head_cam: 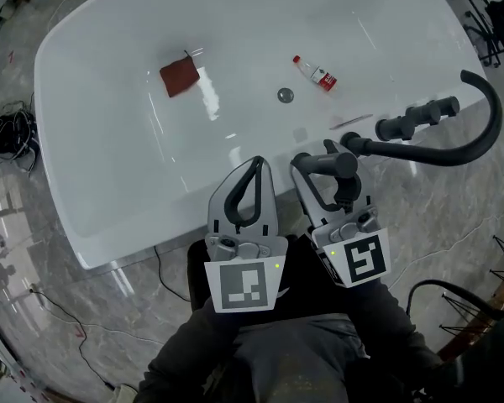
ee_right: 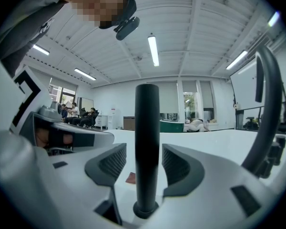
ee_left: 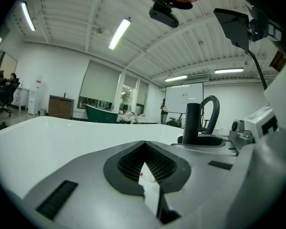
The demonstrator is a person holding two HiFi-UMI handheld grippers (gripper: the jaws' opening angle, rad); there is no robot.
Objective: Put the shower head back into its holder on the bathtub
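The black shower head [head_cam: 337,164] lies across the near rim of the white bathtub [head_cam: 109,225], beside the black faucet [head_cam: 420,154]. My right gripper [head_cam: 323,159] stands open around it. In the right gripper view its handle [ee_right: 147,147] rises upright between the two pads with a gap on each side, and a dark ring [ee_right: 145,210] circles its lower end. Just to the left, my left gripper [head_cam: 256,164] is shut on nothing, with its tips [ee_left: 144,144] over the tub rim. The left gripper view shows the handle [ee_left: 193,123] at the right.
In the tub lie a red cloth [head_cam: 178,76], a small red-capped bottle [head_cam: 316,72] and the drain [head_cam: 286,96]. The faucet's curved spout [head_cam: 487,99] and its knobs [head_cam: 416,117] stand right of my right gripper. Cables [head_cam: 8,133] lie on the marble floor.
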